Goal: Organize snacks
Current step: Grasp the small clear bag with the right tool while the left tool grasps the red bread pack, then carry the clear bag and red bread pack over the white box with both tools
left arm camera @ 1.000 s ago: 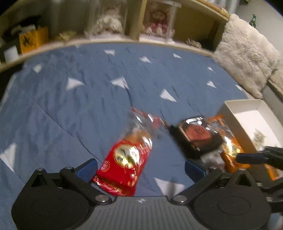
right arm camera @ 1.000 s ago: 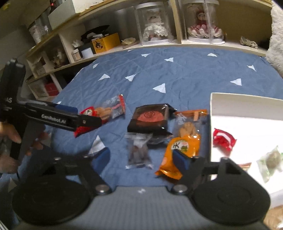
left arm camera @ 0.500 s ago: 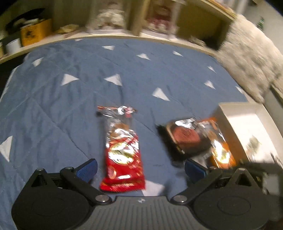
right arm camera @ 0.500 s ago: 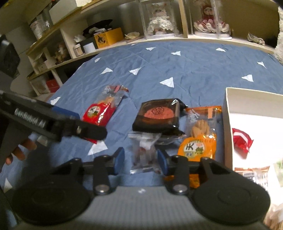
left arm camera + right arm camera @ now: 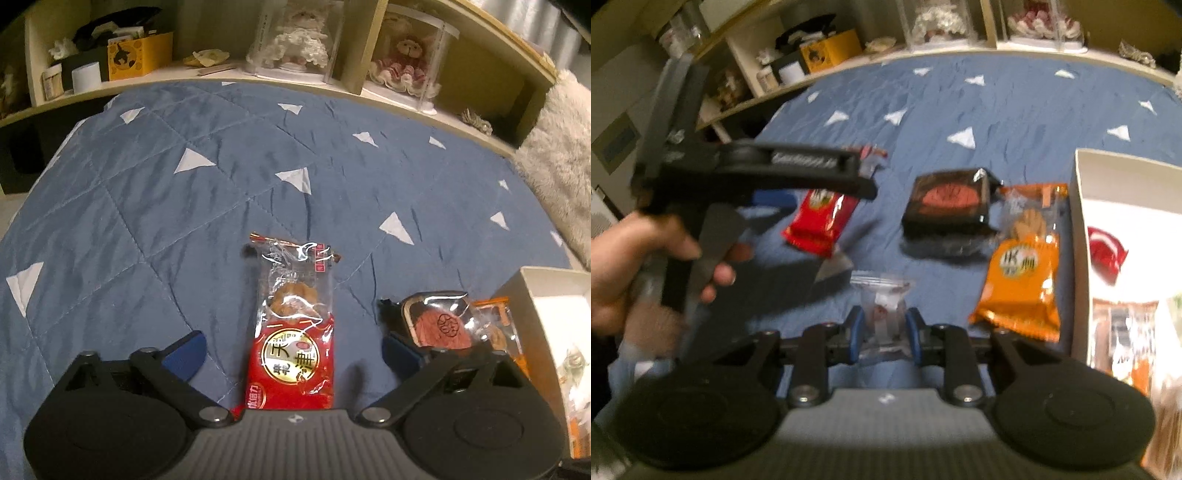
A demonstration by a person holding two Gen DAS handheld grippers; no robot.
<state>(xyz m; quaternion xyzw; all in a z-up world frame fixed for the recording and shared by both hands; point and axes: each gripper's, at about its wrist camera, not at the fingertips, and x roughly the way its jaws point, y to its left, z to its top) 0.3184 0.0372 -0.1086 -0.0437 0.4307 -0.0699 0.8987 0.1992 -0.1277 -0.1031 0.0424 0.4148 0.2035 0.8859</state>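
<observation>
The left gripper (image 5: 291,350) hangs low over a blue quilted bed cover with white triangles (image 5: 177,206), its blue-padded fingers (image 5: 184,352) spread wide; between them, touching neither, lies a red and clear plastic snack packet with a gold round label (image 5: 293,332), lengthwise along the gripper's line, its clear end with a brown pastry pointing toward the far edge of the bed. Just right of that gripper's right finger sits a black tray-shaped wrapped cake with a reddish round top (image 5: 439,325), and beyond it an orange snack packet (image 5: 498,332) lies against the wall of a white cardboard box (image 5: 532,280) at the right edge of the bed.

In the right wrist view the right gripper (image 5: 882,332) has its fingers drawn close and pinching a small clear plastic sachet with something dark inside (image 5: 884,306); the sachet's far end reaches out past the fingertips, and whether it rests on the cover or is lifted cannot be told; the view is blurred. The orange packet lies to its right, the black cake farther off behind it; inside the box sits a small red wrapped sweet (image 5: 1106,251). The person's hand (image 5: 639,266) grips the left gripper's handle at the left side.

Along the far edge of the bed runs a wooden shelf (image 5: 229,75) with dolls in clear cases (image 5: 295,44) and a yellow box (image 5: 138,55).
</observation>
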